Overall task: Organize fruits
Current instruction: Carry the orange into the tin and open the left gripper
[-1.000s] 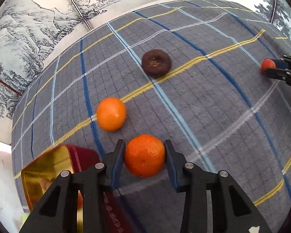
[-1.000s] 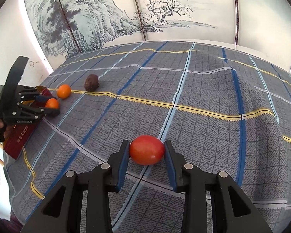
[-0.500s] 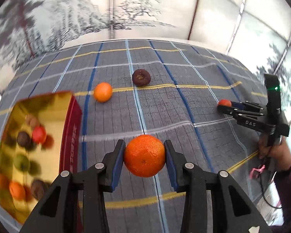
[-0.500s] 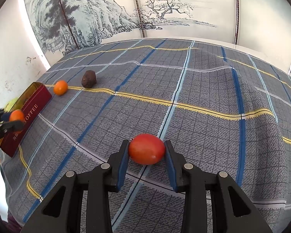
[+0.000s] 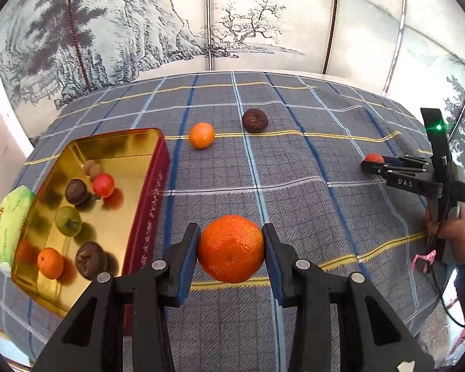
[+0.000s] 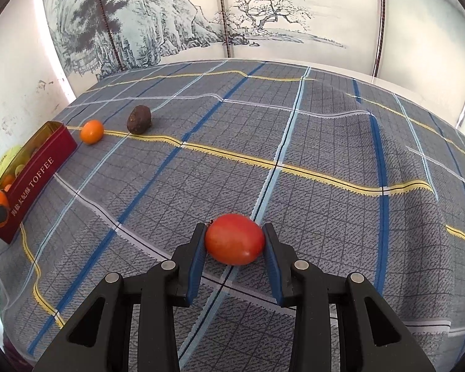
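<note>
My left gripper (image 5: 231, 249) is shut on an orange mandarin (image 5: 231, 248), held above the checked cloth just right of the red toffee tin (image 5: 145, 204). The tin's gold inside holds several fruits: a red one (image 5: 103, 185), a green one (image 5: 67, 220), dark ones and a small orange one (image 5: 50, 263). My right gripper (image 6: 235, 240) is shut on a red tomato (image 6: 235, 238) that sits low over the cloth. In the left wrist view the right gripper (image 5: 375, 161) shows at the far right with the tomato (image 5: 374, 157) in it.
A second mandarin (image 5: 202, 135) and a dark brown fruit (image 5: 254, 120) lie on the cloth (image 5: 294, 186) beyond the tin. A green packet (image 5: 9, 217) lies left of the tin. A painted screen (image 6: 232, 15) stands behind the table. A person's hand (image 5: 458, 235) grips the right tool.
My left gripper has carried the mandarin up and back from the loose fruit and rolled level, so the whole tin now shows at left. The right gripper and its tomato have stayed put.
</note>
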The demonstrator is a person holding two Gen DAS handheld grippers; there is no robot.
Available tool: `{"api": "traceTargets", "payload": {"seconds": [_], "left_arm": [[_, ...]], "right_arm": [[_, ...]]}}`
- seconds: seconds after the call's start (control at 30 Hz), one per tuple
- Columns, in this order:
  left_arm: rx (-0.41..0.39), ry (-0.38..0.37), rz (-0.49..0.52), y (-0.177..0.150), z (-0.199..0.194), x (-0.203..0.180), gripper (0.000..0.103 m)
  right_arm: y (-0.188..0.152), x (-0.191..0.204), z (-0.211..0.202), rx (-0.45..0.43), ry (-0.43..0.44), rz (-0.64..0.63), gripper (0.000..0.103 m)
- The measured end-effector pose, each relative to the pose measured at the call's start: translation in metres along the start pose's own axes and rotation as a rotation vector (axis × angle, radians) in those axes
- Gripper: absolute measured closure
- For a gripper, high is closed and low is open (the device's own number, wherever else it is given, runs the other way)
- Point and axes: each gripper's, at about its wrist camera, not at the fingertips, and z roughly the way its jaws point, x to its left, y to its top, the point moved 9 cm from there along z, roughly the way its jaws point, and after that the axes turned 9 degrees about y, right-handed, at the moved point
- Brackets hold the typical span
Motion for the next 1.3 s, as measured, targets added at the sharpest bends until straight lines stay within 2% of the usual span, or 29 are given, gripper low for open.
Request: {"api": "traceTargets", "payload": {"seconds": [0.3,0.8,1.13,1.3], "left_arm": [[-0.014,0.02,0.015,-0.014,-0.013,0.003,0.066],[-0.076,0.073,0.016,-0.016,-0.039,0.01,0.066],[-0.101,0.102,-0.001,-0.016,-0.055,0.023,0.066],[-0.113,0.118,-0.005,-0.016,-0.061,0.028,0.066]], "right_arm": [[0.0,-0.001,0.001,0.003,-0.005,-0.009,0.065],[-0.001,0.002,0.001,0.011,-0.018,-0.03,0.062],[-0.002,0.005,0.004,0.026,-0.025,-0.068,0.052],[-0.002,0.007,0.004,0.027,-0.027,-0.073,0.051]]}}
